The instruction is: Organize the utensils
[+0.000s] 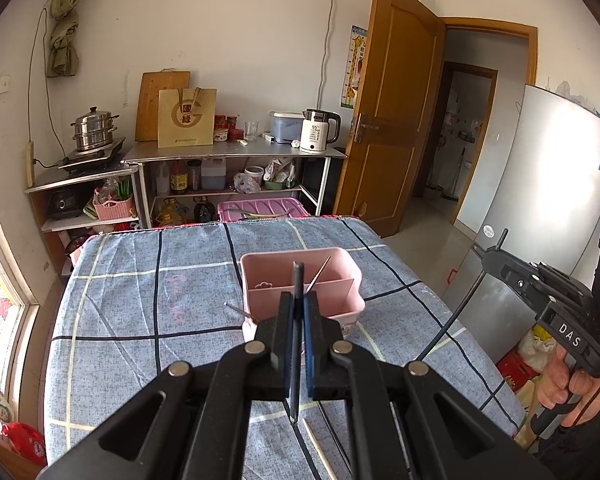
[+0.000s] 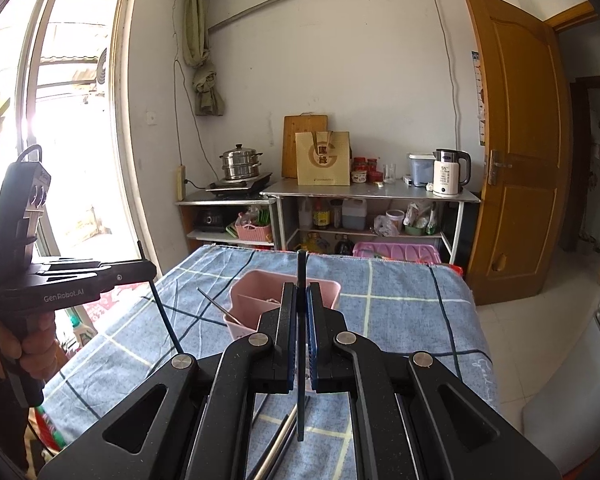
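A pink divided utensil holder [image 1: 300, 280] stands on the table with the blue checked cloth [image 1: 160, 300]; it also shows in the right wrist view [image 2: 252, 292]. Thin metal chopsticks [image 1: 319, 276] lean in it, one sticking out left [image 1: 240, 312]. My left gripper [image 1: 298, 304] is shut on a dark chopstick [image 1: 298, 280], held upright just in front of the holder. My right gripper [image 2: 301, 296] is shut on another dark chopstick [image 2: 301, 272], also before the holder. More chopsticks [image 2: 280, 436] lie on the cloth under the right gripper.
Metal shelves [image 1: 236, 156] with a kettle [image 1: 318, 130], steamer pot [image 1: 94, 128] and bottles stand behind the table. A wooden door [image 1: 392, 120] is open at right, a fridge [image 1: 540, 200] beside it. A window [image 2: 60, 120] is left.
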